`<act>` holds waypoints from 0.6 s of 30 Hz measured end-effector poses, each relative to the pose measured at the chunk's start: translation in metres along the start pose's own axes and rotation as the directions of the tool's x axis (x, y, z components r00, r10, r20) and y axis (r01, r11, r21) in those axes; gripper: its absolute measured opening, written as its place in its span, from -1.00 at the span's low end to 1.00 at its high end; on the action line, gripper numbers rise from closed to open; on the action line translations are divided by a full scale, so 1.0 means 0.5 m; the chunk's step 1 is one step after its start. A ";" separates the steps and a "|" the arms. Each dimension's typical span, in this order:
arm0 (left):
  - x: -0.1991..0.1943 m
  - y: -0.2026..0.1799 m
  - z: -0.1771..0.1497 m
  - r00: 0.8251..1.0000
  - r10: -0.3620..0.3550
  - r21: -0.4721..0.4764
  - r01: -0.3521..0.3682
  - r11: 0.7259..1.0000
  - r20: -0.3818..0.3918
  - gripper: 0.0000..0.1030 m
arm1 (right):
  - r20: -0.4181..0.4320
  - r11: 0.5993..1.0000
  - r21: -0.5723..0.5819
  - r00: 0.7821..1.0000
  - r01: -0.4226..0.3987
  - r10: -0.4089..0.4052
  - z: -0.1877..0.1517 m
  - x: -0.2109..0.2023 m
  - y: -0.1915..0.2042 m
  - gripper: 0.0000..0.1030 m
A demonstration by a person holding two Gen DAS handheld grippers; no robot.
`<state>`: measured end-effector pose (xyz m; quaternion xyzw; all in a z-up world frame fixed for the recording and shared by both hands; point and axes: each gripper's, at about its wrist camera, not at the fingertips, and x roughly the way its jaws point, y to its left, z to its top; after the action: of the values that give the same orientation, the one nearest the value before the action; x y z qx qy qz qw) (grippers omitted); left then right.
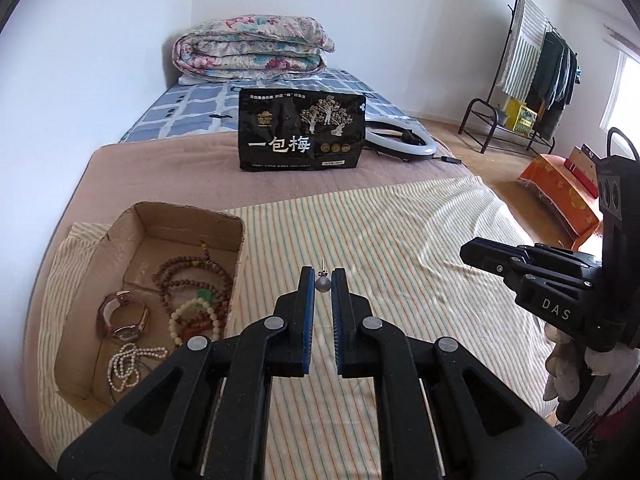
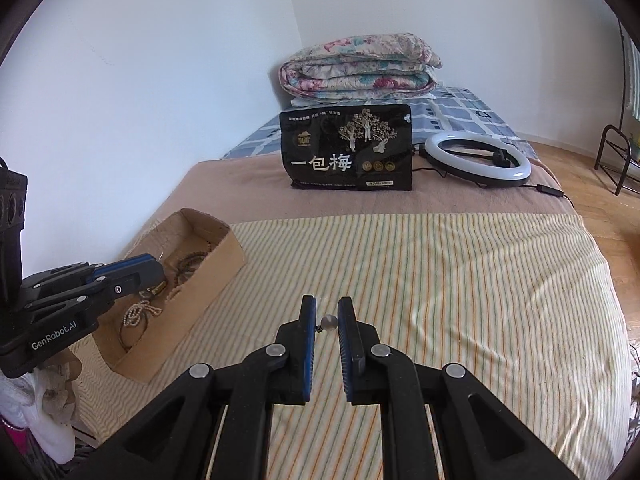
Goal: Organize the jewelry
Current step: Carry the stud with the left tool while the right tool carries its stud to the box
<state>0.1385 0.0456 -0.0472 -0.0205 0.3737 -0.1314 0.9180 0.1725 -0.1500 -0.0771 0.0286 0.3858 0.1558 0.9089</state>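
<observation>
My left gripper (image 1: pixel 322 280) is shut on a small grey pearl stud earring (image 1: pixel 322 284), its pin sticking up between the fingertips, above the striped cloth (image 1: pixel 400 240). My right gripper (image 2: pixel 327 318) is shut on a second pearl stud earring (image 2: pixel 329 322), also lifted over the cloth. An open cardboard box (image 1: pixel 120 248) lies to the left; it holds brown bead strings (image 1: pixel 192 276), a cream bead bracelet (image 1: pixel 192 316), a watch (image 1: pixel 124 316) and a white pearl necklace (image 1: pixel 128 364). Each gripper shows in the other's view, the right gripper (image 1: pixel 472 254) at the right, the left gripper (image 2: pixel 154 266) over the box (image 2: pixel 216 252).
A black snack bag (image 1: pixel 302 136) stands at the far end of the bed beside a white ring light (image 1: pixel 400 136). A folded floral quilt (image 1: pixel 252 48) lies behind. A clothes rack (image 1: pixel 532 72) and an orange-covered stand (image 1: pixel 568 192) are on the floor to the right.
</observation>
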 end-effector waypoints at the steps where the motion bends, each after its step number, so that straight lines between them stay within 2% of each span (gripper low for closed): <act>1: -0.012 0.007 -0.004 1.000 0.010 -0.001 -0.010 1.000 0.008 -0.88 | 0.003 1.000 -0.006 1.000 -0.003 0.003 0.001 -0.004 0.010 -0.83; 8: -0.074 0.049 -0.029 0.997 0.055 -0.010 -0.055 0.998 0.046 -0.88 | 0.022 0.997 -0.067 0.999 -0.038 0.040 0.012 -0.019 0.095 -0.83; 18: -0.120 0.109 -0.060 0.991 0.112 -0.035 -0.110 0.993 0.073 -0.88 | 0.032 0.986 -0.121 0.992 -0.115 0.119 0.018 0.001 0.201 -0.83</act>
<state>0.0891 0.1153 -0.0355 -0.0190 0.3416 -0.0733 0.9368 0.1528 -0.0537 -0.0539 0.0001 0.3556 0.2310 0.9056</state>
